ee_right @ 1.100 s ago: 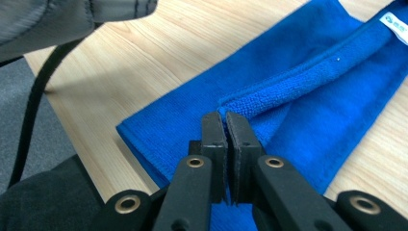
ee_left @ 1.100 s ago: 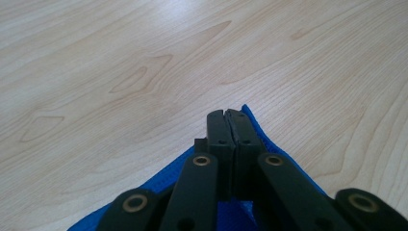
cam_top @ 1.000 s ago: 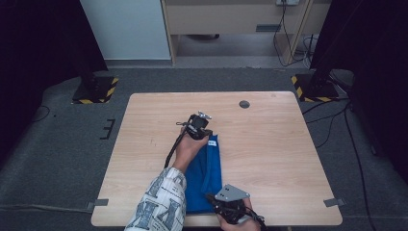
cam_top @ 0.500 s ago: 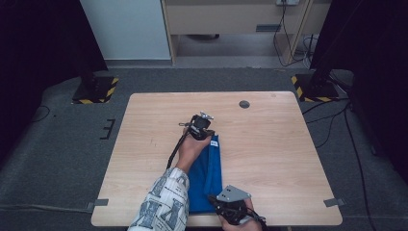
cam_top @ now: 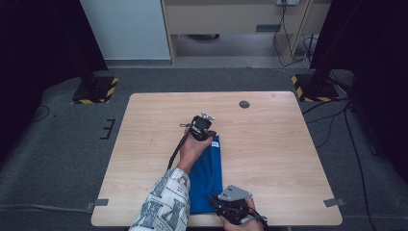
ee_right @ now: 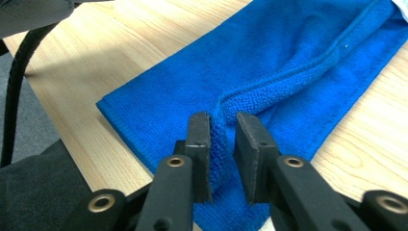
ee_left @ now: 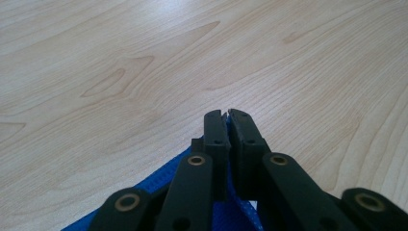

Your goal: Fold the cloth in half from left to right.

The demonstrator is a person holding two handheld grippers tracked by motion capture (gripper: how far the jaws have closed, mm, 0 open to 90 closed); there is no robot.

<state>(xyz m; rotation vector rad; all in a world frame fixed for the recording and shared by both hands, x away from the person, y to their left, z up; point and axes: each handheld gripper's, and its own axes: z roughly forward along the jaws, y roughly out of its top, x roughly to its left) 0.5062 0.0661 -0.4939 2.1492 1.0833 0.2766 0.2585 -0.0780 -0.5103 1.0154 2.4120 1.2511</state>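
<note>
A blue cloth (cam_top: 209,173) lies folded in a long strip on the wooden table (cam_top: 274,144), running from mid-table to the near edge. At the cloth's far corner sits my left gripper (cam_top: 204,129), held by a hand in a patterned sleeve (cam_top: 163,202). Its jaws (ee_left: 226,115) are shut on the cloth corner (ee_left: 231,214). At the near end, my right gripper (cam_top: 219,201) has just been opening. A raised fold of the cloth (ee_right: 288,57) stands between its jaws (ee_right: 223,120), resting against the left pad (ee_right: 199,132) with a gap to the right one.
A small dark round cap (cam_top: 244,104) is set into the tabletop at the far right. A white tag (cam_top: 215,143) shows at the cloth's far corner. Bare wood spreads to both sides of the cloth. Black stands with striped bases (cam_top: 96,89) flank the table.
</note>
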